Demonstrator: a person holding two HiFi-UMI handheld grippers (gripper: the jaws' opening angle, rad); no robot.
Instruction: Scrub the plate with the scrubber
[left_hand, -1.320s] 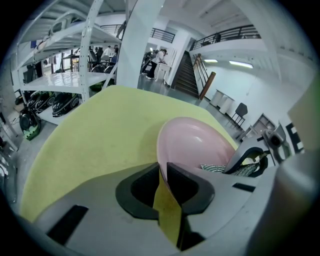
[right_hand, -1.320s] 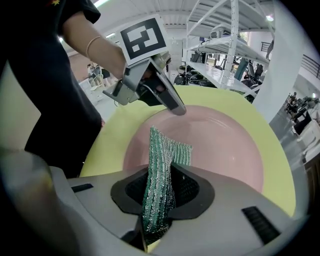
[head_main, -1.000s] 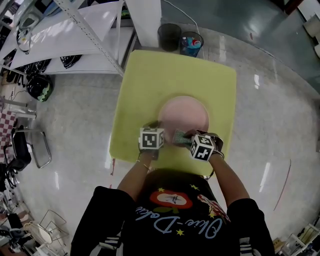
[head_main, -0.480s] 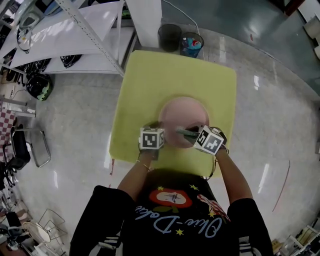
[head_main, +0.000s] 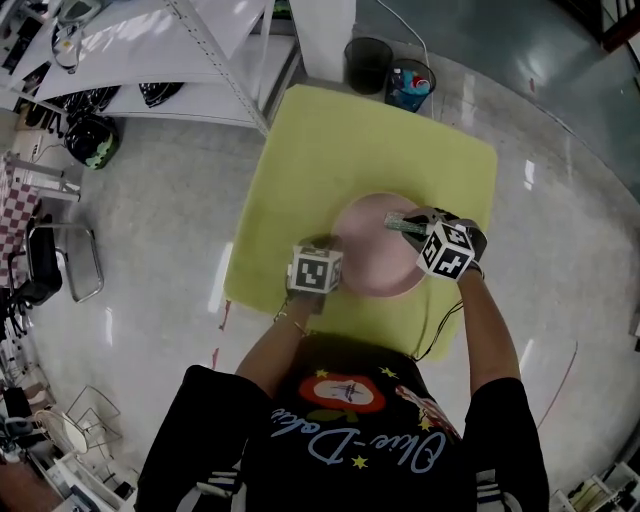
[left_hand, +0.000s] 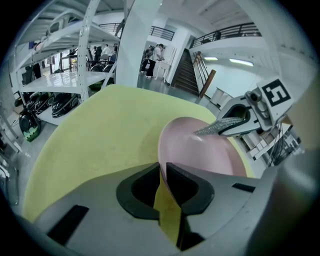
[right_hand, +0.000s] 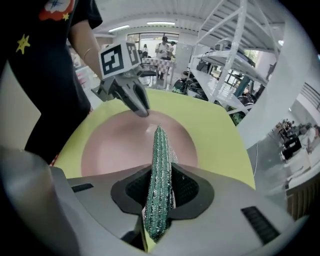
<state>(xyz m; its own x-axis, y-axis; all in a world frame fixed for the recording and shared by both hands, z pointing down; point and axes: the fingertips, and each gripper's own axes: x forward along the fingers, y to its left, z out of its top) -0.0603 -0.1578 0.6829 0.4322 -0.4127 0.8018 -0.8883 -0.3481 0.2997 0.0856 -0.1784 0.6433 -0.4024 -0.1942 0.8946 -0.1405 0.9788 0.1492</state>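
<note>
Nearest me, the left tool (left_hand: 163, 167) is clenched on the near rim of the round pink plate (head_main: 370, 255), which sits on the yellow counter (head_main: 330, 150). Beyond it, the right tool (right_hand: 161, 172) grasps the green glittery scrubber (right_hand: 159, 147), long axis pointing across the plate toward the left tool (plate directly ahead). I can't tell whether its tip touches.

In the head view, the marker cube covers most of your left tongs (head_main: 322, 248), so you cannot see there how they meet the plate (head_main: 370, 245). Your right tongs (head_main: 415, 222) hide the plate's right edge. Your body hides part of the tabletop's (head_main: 300, 150) near edge, low in the frame. In the right gripper view, the scrubber's (right_hand: 160, 150) low end is lost inside the tongs. The people (left_hand: 159, 52) at the top of the left gripper view are too small to tell.
</note>
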